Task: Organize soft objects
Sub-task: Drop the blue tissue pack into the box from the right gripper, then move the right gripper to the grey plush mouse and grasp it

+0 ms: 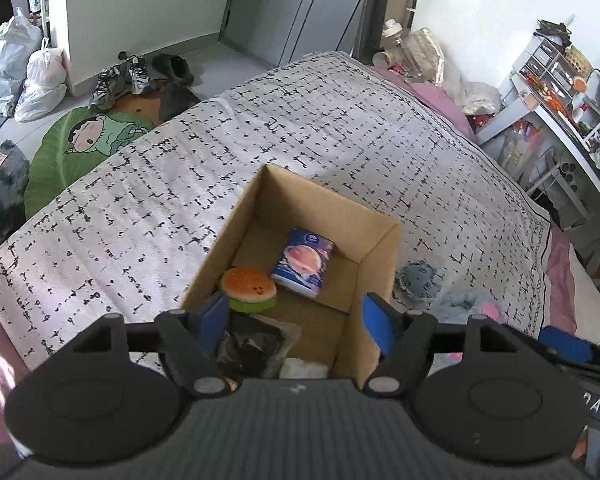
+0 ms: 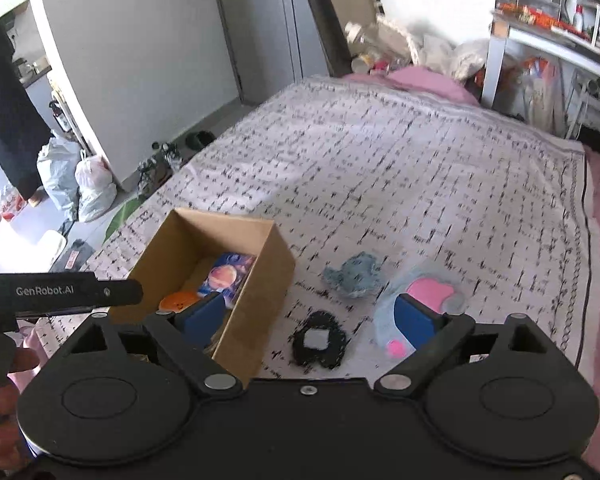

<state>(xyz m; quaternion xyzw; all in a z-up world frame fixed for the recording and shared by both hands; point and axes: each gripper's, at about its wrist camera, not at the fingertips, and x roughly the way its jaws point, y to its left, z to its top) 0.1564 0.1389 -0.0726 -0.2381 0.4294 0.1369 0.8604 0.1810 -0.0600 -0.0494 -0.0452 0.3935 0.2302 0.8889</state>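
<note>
A cardboard box (image 1: 376, 264) stands on the patterned bedspread (image 1: 300, 120); it also shows in the right wrist view (image 2: 260, 280). Inside lie a burger plush (image 1: 249, 289), a blue tissue pack (image 1: 304, 261) and a dark wrapped item (image 1: 252, 344). My left gripper (image 1: 296, 320) is open and empty above the box's near end. My right gripper (image 2: 312, 316) is open and empty above the bed right of the box. Beside the box lie a blue octopus plush (image 2: 354, 275), a pale blue and pink plush (image 2: 424, 300) and a black knitted piece (image 2: 320, 340).
Shoes (image 1: 120, 80), bags (image 1: 40, 76) and a green cartoon rug (image 1: 88, 140) are on the floor left of the bed. A cluttered white shelf unit (image 1: 560, 92) stands right. Jars and bags (image 1: 412, 52) sit at the bed's far end.
</note>
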